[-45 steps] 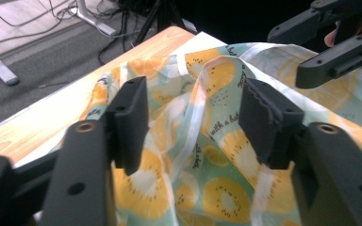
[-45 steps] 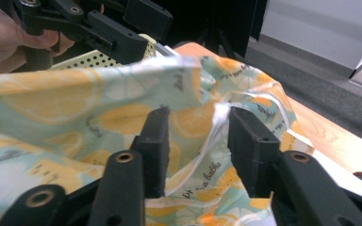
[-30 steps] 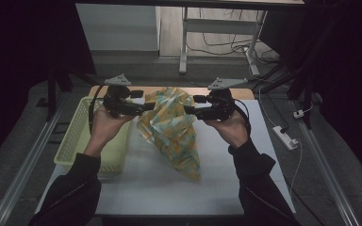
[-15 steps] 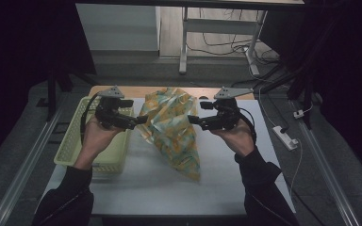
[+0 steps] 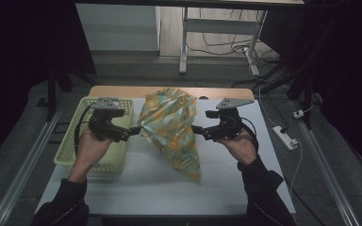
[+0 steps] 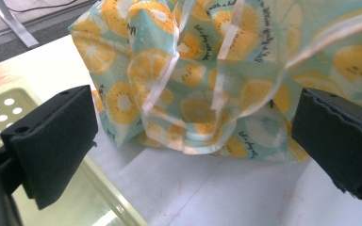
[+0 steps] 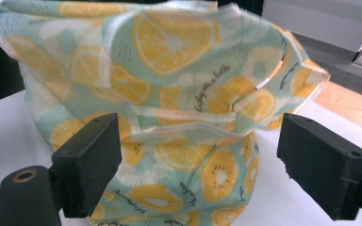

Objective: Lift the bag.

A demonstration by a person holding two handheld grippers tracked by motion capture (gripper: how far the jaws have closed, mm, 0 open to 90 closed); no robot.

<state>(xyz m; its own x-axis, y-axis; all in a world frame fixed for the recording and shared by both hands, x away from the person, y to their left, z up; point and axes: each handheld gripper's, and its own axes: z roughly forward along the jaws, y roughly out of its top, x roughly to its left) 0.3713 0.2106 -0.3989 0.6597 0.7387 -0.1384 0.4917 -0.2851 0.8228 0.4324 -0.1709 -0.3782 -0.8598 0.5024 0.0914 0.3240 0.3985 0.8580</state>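
The cloth [image 5: 172, 129] lies on the surface [image 5: 136, 183], bunched between the two grippers. The left gripper [image 5: 134, 131] sits just to its left, the cloth's edge just ahead of its spread fingers [image 6: 52, 141]. The right gripper [image 5: 197, 130] sits just to its right, the cloth's folds just ahead of its fingers [image 7: 89, 162], which also stand apart. The basket [image 5: 70, 150] rests on the surface's left part, below and behind the left gripper.
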